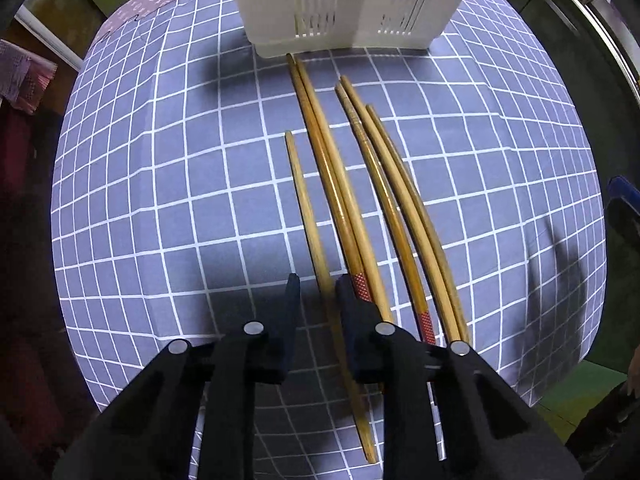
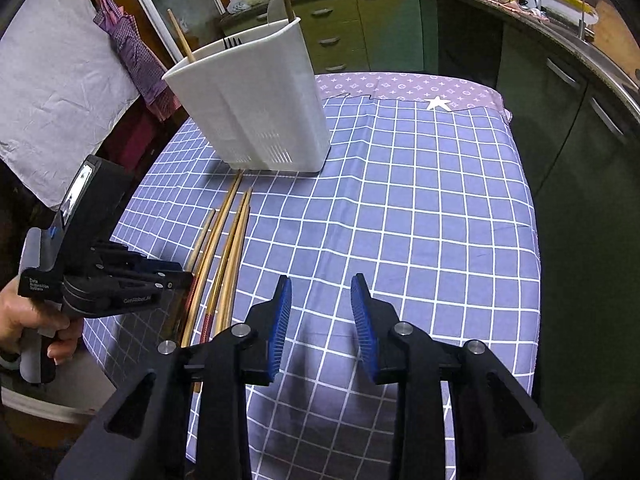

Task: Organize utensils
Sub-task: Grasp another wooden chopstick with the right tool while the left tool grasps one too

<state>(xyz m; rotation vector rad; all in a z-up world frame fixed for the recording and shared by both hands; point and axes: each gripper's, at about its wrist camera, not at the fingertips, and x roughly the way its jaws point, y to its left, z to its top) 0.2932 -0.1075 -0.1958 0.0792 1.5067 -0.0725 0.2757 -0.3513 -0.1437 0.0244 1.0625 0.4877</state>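
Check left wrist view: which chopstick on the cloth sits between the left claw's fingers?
The lone chopstick on the far left of the row. It lies apart from the two bundles beside it, its tip stops shortest of the white holder, and it runs between the left claw fingers.

The top of the white holder (image 1: 352, 4) is cut off at the far edge, and the left gripper (image 1: 316, 292) hides the near ends of some chopsticks (image 1: 400, 216).
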